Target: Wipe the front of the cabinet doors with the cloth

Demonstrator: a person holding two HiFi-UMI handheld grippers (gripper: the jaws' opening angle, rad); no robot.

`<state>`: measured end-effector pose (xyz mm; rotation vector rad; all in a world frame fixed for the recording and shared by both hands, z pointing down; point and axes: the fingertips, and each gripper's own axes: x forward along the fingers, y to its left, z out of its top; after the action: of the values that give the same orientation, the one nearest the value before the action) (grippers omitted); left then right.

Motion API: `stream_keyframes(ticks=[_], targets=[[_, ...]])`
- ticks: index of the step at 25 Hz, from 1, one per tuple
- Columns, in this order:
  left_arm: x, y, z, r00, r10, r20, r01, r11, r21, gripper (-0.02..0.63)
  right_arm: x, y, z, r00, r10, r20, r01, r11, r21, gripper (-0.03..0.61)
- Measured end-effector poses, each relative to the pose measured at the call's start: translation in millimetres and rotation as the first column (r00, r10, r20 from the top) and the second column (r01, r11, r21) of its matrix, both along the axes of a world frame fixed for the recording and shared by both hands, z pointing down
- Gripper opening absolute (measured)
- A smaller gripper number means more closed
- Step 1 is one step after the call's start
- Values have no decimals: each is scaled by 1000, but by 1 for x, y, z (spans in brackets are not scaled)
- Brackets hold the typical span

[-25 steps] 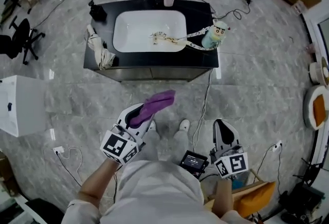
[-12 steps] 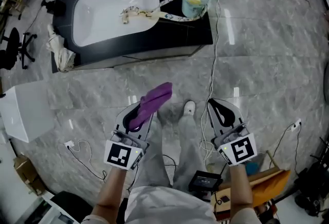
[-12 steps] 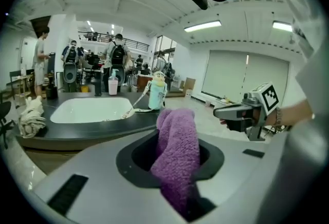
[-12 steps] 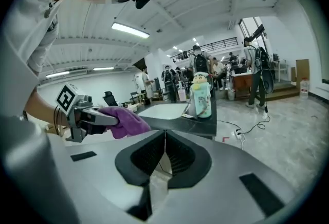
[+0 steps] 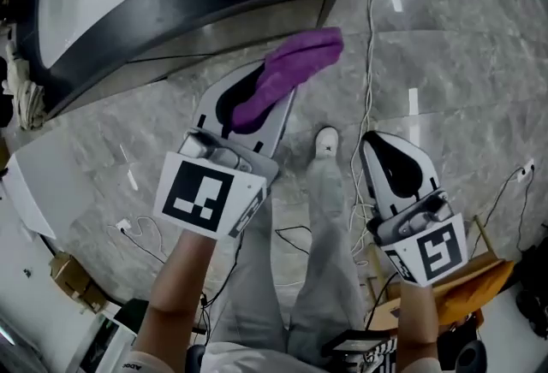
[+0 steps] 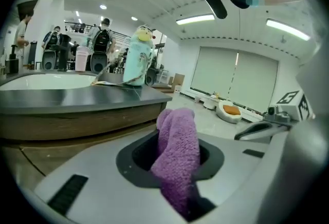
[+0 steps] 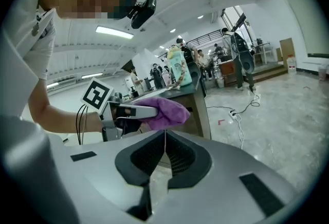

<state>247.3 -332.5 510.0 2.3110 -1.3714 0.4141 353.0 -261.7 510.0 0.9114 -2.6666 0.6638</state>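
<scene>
Grey marble floor all round, vanity cabinet [image 5: 214, 27] with a dark top ahead of both grippers. Its wood door fronts face us.

Left gripper [image 5: 267, 93]: jaws clamped on the purple cloth [image 5: 298, 63]. The cloth is bunched between the jaws, and a fat wad sticks out past the tips toward the doors. It's near the door front but not touching. The doors sit ahead and a bit left of the jaws in the left gripper view.

Right gripper [image 5: 390, 159]: jaws pressed together with nothing between them. It's parked to the right of the left gripper and further back from the cabinet. A floor cable [image 5: 370, 38] runs ahead of it.

Handling, my read:
- The cloth looks like terry: soft, light and floppy, with no stiffness of its own.
- It will fold over on contact, so the wad past the tips is the working face.
- The hold on a gathered fold partway along looks right. It keeps plastic off the wood.
- Drag on the door could tug the cloth out sideways, so clamp firm and keep pressure light.

Wiping not started, I'd say. Next step is to close the gap.
</scene>
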Motion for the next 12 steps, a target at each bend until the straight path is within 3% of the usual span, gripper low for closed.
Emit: stream_keyframes(ticks=[3,7,12], targets=[[12,-14,24,1000,1,31,0,1000,-11,94,0,4,26,1000,4,-3,-4,1000,-29,28],[17,-44,39,993,-111,-26,111,994,6,94,-5,6,37,1000,-20,-4,20,999,-48,28],[2,-66,47,978,-206,-30,205,979,-12,94,-15,-2,46,998,-56,-4,56,996,-68,28]])
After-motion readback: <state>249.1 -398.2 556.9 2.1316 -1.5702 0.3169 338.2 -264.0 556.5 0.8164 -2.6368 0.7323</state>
